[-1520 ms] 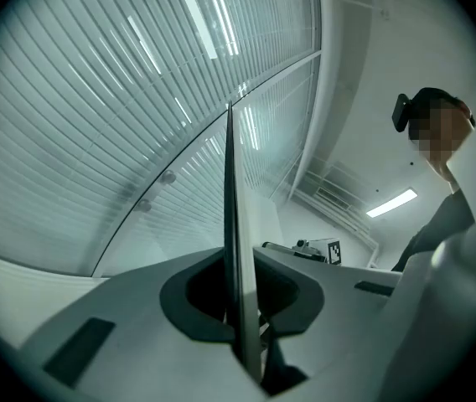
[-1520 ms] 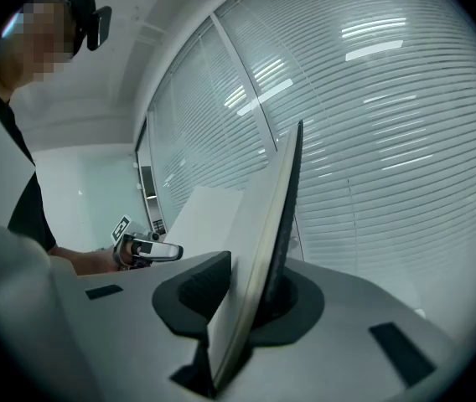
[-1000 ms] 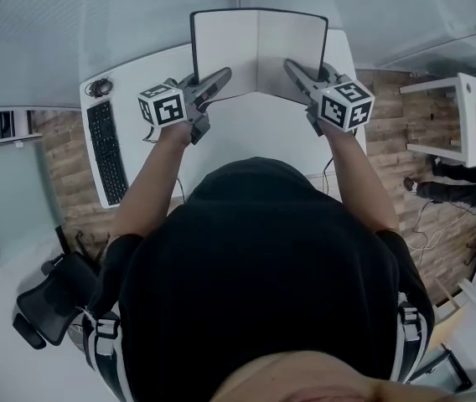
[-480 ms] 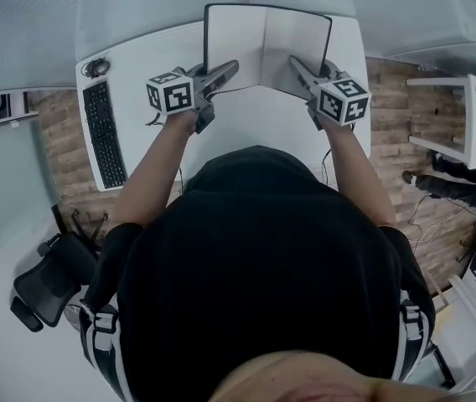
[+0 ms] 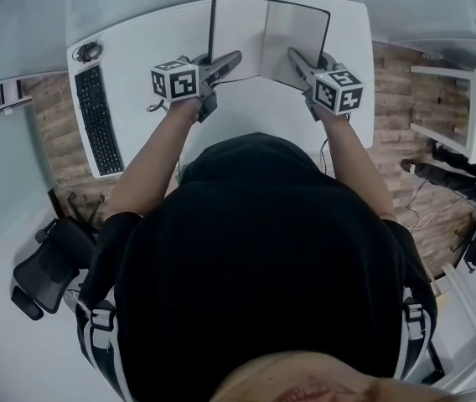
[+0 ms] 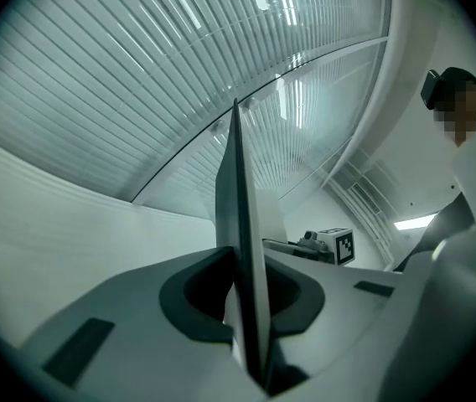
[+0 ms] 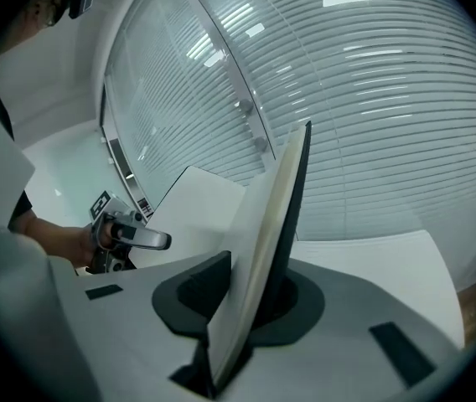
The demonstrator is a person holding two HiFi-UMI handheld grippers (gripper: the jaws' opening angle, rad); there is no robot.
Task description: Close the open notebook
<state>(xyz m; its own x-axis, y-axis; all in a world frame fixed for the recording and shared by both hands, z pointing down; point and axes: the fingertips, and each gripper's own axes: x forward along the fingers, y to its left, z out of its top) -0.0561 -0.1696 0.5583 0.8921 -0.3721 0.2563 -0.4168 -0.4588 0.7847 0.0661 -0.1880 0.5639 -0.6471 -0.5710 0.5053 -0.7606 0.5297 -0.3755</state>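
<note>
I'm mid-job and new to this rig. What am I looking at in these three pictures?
No robot: a person holds a two-jaw gripper in each hand; the marker cubes belong to them. One picture comes from a head camera, looking down on a white desk with a keyboard at its left. The other two come from cameras riding on the grippers, looking along their jaws. The left gripper is clamped on the left half of the open notebook, the right gripper on the right half.
</note>
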